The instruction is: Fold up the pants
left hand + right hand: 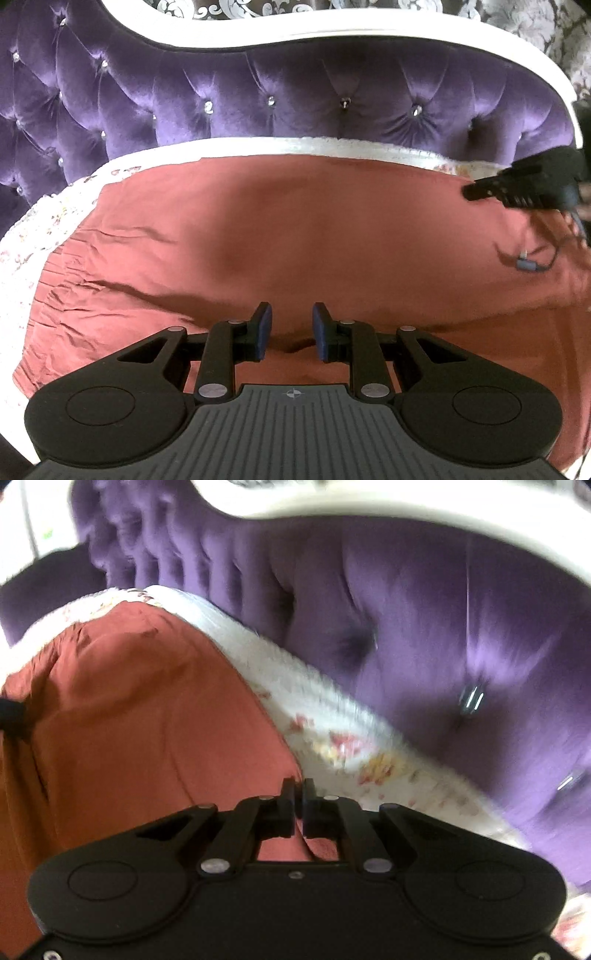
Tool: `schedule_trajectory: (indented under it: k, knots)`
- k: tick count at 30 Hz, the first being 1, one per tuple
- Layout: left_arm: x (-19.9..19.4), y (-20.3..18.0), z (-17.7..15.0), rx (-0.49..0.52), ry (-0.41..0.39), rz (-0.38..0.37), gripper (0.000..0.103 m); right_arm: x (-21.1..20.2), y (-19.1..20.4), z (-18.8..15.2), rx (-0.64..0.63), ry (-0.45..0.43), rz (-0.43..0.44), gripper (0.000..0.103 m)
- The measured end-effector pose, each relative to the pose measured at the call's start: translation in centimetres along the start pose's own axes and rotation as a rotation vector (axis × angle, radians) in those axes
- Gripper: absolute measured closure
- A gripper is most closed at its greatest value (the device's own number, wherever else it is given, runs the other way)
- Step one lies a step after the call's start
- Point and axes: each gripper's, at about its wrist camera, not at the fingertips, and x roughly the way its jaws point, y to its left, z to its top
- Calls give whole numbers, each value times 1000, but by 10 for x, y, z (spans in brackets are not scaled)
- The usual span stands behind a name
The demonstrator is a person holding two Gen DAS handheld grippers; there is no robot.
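Under the left gripper [291, 334], its fingers spread over cloth, the pants [258, 229] lie flat on the bedspread [55, 218]. Beyond, the right gripper [299, 805] pinches the far edge. A good fold means carrying that edge level, keeping it taut. Farthest stands the headboard [295, 96].

The supporting surface is a bed covered with a white floral-print bedspread [55, 206], bounded at the far side by a purple tufted headboard [295, 96] with a white frame. The rust-red pants [295, 229] lie spread flat directly on the bedspread, covering most of it, with creases near their left end
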Motion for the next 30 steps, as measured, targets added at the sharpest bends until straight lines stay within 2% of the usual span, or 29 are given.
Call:
schedule_trajectory:
  k: [3,6,10,12,14,16,23,30]
  knots:
    - [-8,-1,10,-5,-22,-21,80,-43,34,-4,-60,-85,-59,94]
    - [-15,-5,25,-17,-43,-57,80,-76,79,-15,-155,-127,-109,94]
    - [-17,-12,45,-56,-39,-134,80,-93,132,-36,-229,-126,-132,94]
    - [-15,-15,53,-91,-27,-187,80,-91,145,-42,-246,-111,-154,94]
    - [-8,-19,61,-116,-3,-238,80,-81,152,-46,-238,-95,-164,94]
    - [-2,-23,66,-127,9,-257,80,-73,154,-49,-233,-86,-167,94]
    - [18,-43,79,-93,62,-228,80,-65,158,-55,-211,-72,-182,94]
    - [42,-47,78,-119,138,-217,80,-61,162,-58,-228,-69,-202,94]
